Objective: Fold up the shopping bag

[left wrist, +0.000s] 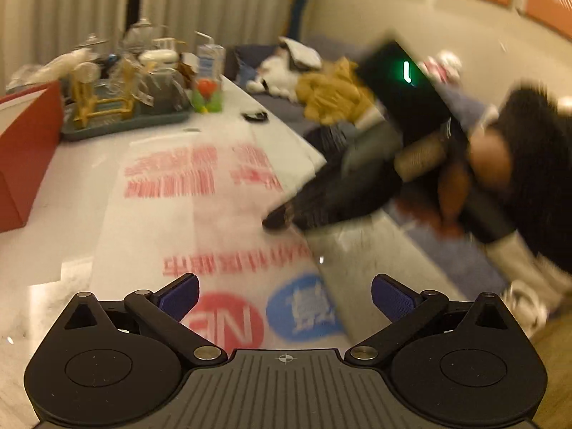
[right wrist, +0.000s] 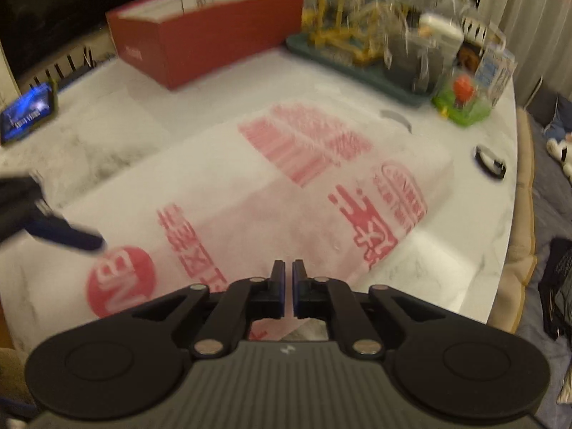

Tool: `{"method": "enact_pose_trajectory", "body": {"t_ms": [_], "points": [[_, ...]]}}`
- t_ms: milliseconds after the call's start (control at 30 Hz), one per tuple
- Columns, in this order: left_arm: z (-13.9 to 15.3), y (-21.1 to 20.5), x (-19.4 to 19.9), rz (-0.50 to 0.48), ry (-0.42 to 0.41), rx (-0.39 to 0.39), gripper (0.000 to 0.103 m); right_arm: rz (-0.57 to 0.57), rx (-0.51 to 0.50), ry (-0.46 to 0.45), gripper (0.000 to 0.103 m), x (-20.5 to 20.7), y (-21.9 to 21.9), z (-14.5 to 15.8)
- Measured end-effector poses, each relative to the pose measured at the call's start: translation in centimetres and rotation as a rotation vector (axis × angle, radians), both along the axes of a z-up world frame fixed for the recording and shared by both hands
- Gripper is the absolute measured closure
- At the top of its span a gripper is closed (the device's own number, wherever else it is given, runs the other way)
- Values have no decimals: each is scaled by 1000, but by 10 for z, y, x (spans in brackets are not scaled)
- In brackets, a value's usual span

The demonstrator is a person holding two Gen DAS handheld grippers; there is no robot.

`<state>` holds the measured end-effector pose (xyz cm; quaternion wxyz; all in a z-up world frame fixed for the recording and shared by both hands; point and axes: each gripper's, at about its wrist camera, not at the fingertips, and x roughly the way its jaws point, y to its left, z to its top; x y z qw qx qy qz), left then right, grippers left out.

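Left wrist: left tongs spread above bag; right tongs clenched, empty.

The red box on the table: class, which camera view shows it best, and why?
The right wrist view: the red box appears whole, open top included, beyond the shopping bag. The left wrist view catches only one end, cut off at the left edge.
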<state>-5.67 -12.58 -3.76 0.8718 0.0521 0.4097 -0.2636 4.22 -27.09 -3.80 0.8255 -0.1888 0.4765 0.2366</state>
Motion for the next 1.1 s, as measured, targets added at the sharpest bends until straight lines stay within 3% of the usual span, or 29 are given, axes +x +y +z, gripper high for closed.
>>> {"method": "enact_pose_trajectory", "body": {"t_ms": [133,200,233,300,367,500,600,633,733,800,900,1000,1100], "points": [[14,-2,2,94,18,-69,0,16,38,30,96,6,-7,-3],[-6,-2,5,74,73,2,0,-4,142,48,96,11,-14,11],[-11,-1,3,55,35,38,0,3,180,35,95,13,-16,19],[-6,-8,-7,38,-6,62,0,47,149,-29,83,19,-10,30],[5,-13,-12,46,-24,45,0,86,118,-91,82,26,-5,33],[23,-21,-8,86,-47,8,0,55,70,-55,82,52,-7,7],[6,-27,7,124,69,50,0,98,64,-38,81,55,-13,-11],[-16,-22,20,132,98,49,0,118,48,-27,81,55,-12,-10],[-12,-30,6,83,77,97,0,152,36,-3,81,62,-11,-2],[-7,-38,0,68,55,153,0,162,65,-67,78,66,-14,11],[6,-40,3,86,-3,130,0,158,39,-132,67,82,-15,21],[16,-32,9,160,0,29,0,99,12,-41,67,104,-22,7],[9,-33,7,156,16,75,0,40,39,-2,60,117,-31,-7]]}}
